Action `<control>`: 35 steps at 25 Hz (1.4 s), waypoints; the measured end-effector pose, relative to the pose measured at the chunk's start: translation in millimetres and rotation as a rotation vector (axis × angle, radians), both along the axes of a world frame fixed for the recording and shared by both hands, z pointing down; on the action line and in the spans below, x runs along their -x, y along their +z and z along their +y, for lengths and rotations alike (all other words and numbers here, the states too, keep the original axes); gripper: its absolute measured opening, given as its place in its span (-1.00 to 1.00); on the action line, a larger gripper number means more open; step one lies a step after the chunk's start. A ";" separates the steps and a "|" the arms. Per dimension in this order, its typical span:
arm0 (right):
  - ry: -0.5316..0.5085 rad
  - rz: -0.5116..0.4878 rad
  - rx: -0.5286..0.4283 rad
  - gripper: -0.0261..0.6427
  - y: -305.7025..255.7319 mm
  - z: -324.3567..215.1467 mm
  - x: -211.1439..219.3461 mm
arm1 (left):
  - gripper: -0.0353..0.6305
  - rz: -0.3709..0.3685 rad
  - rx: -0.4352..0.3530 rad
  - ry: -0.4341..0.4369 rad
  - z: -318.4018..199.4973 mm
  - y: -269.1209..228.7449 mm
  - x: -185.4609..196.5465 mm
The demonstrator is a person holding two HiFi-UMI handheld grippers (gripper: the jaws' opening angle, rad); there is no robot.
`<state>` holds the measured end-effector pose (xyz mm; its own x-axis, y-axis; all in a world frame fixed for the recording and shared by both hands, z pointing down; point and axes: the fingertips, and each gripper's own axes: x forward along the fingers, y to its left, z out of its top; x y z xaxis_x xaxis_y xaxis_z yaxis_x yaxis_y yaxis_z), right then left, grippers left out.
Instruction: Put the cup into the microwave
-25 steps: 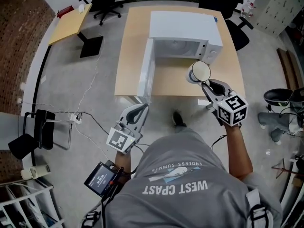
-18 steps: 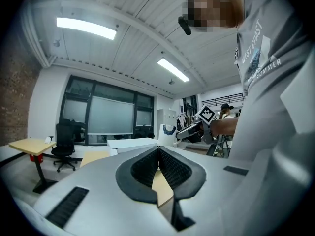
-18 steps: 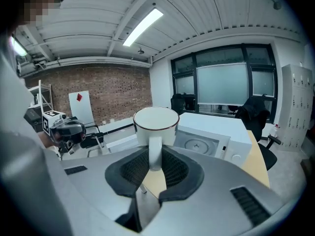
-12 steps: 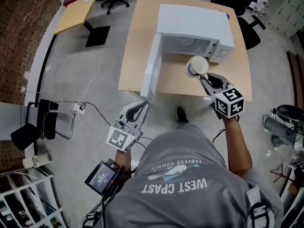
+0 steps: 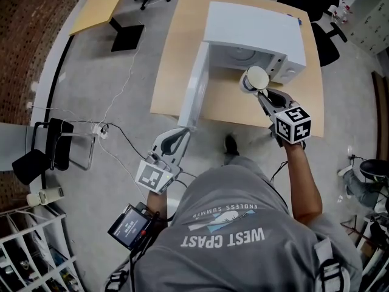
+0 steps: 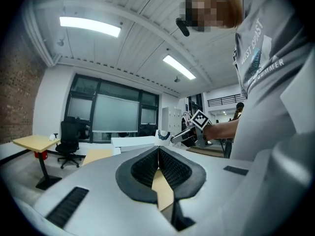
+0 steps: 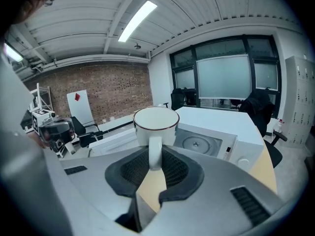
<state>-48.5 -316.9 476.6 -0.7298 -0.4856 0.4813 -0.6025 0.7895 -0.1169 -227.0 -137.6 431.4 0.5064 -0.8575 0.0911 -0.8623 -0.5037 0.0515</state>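
Left gripper [image 6: 158, 150]: fingers pressed together on nothing, low beside the person, too far off to help if the cup slips.
Right gripper [image 7: 155, 157]: fingers pinch only the cup's handle, a thin hold that could let the cup swing or twist.
Cup [image 5: 256, 78]: upright in the air, just before the microwave's opening; its rim could knock the upper edge.
Door [image 5: 196, 93]: wide open at the left, apart from the cup.
Microwave [image 5: 261, 29]: a hard landing could jolt the glass plate [image 7: 197, 144].
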 end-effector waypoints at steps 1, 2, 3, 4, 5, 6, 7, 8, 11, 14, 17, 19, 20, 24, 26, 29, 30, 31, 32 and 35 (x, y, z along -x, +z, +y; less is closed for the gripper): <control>-0.001 0.002 0.005 -0.72 3.0 -4.1 1.1 | -0.83 0.003 0.006 -0.003 -1.5 0.7 -0.3; -0.001 0.004 0.011 -0.72 5.7 -8.5 2.1 | -0.83 0.004 0.010 -0.003 -3.4 1.6 -0.9; -0.001 0.007 0.015 -0.72 8.3 -13.3 3.1 | -0.83 0.001 0.014 -0.002 -5.6 2.9 -1.3; 0.000 0.010 0.020 -0.72 11.2 -18.6 4.1 | -0.83 -0.001 0.018 0.000 -8.3 4.2 -1.8; 0.001 0.013 0.024 -0.72 14.4 -24.5 5.1 | -0.83 0.000 0.025 0.001 -11.5 5.5 -2.5; 0.002 0.017 0.026 -0.72 18.2 -31.0 6.0 | -0.83 0.004 0.035 0.000 -15.1 6.9 -3.3; 0.004 0.022 0.027 -0.72 22.5 -38.2 6.9 | -0.83 0.009 0.049 -0.002 -19.0 8.8 -4.1; 0.005 0.030 0.027 -0.72 27.4 -45.6 7.9 | -0.83 0.012 0.063 -0.003 -22.8 11.3 -4.6; 0.007 0.051 0.038 -0.72 45.3 -66.0 10.8 | -0.83 0.014 0.085 -0.007 -31.6 17.8 -5.0; 0.012 0.067 0.063 -0.72 68.0 -85.9 10.8 | -0.83 0.017 0.102 -0.019 -39.0 23.3 -5.9; 0.022 0.086 0.089 -0.72 94.0 -110.6 7.5 | -0.83 0.004 0.121 -0.035 -49.4 31.3 -7.9; 0.027 0.105 0.101 -0.72 110.8 -126.1 5.4 | -0.83 -0.003 0.135 -0.046 -55.4 36.4 -9.5; 0.029 0.114 0.107 -0.72 118.8 -133.5 4.8 | -0.83 0.004 0.143 -0.051 -58.3 38.3 -11.1; 0.038 0.144 0.122 -0.72 149.8 -161.0 9.6 | -0.83 0.007 0.151 -0.067 -69.0 48.3 -9.4; 0.044 0.158 0.119 -0.71 161.7 -170.9 14.4 | -0.83 0.005 0.155 -0.075 -71.3 52.4 -6.7; 0.058 0.167 0.102 -0.72 174.7 -185.1 19.8 | -0.83 0.019 0.177 -0.099 -73.8 57.3 -5.3; 0.065 0.168 0.096 -0.71 178.9 -190.3 22.1 | -0.83 0.020 0.182 -0.105 -74.7 58.6 -4.2; 0.072 0.168 0.090 -0.72 183.1 -195.6 24.9 | -0.83 0.022 0.187 -0.112 -75.5 59.6 -2.5; 0.078 0.168 0.086 -0.72 186.9 -200.7 28.0 | -0.83 0.026 0.195 -0.119 -76.0 60.3 -0.4; 0.088 0.171 0.077 -0.71 197.2 -212.2 35.4 | -0.83 0.028 0.208 -0.138 -74.3 63.3 3.9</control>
<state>-84.0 -529.1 673.8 -0.5909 -0.5010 0.6324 -0.6849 0.7257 -0.0650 -230.9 -212.0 494.7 0.3904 -0.8830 0.2605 -0.9190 -0.3570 0.1671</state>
